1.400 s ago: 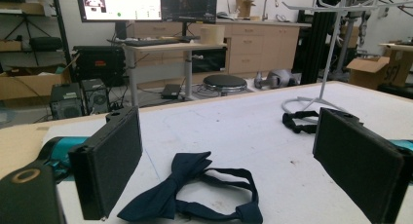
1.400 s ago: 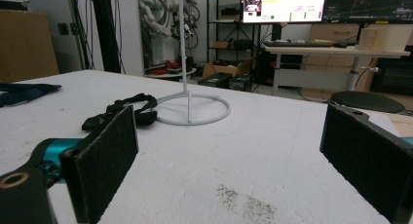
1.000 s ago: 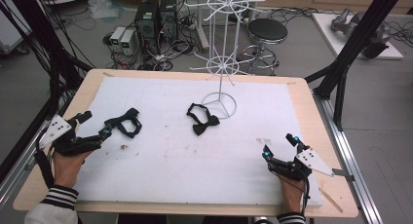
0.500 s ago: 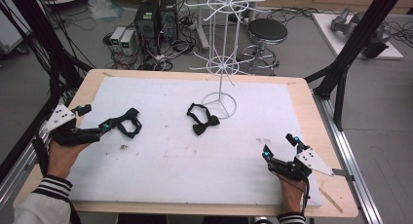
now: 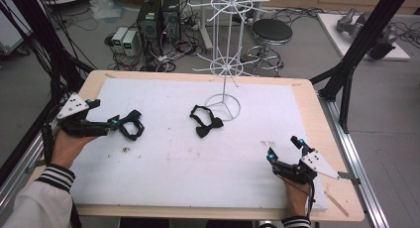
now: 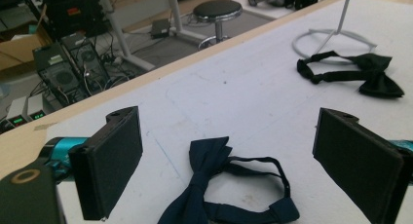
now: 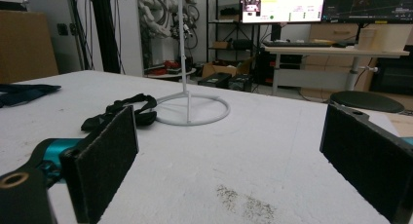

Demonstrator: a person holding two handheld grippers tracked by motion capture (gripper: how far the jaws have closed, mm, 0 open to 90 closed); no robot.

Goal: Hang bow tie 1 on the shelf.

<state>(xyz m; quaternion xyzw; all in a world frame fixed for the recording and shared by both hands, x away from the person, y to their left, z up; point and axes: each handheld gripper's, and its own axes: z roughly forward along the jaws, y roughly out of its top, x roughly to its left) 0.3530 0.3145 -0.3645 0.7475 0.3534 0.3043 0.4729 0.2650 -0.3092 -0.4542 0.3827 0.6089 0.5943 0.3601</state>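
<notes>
Nearer now, left gripper [image 5: 115, 121] gapes wide around navy bow tie [image 6: 219, 185], gripping nothing.

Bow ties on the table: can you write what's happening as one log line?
left tongs: open, around navy bow tie, not gripping | right tongs: open, idle | black bow tie: beside white rack base

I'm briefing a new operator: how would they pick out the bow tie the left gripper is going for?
On the white table pad, look left of the wire stand. The navy bow tie lies between the open left gripper jaws; the black bow tie lies beside the stand's ring base.
</notes>
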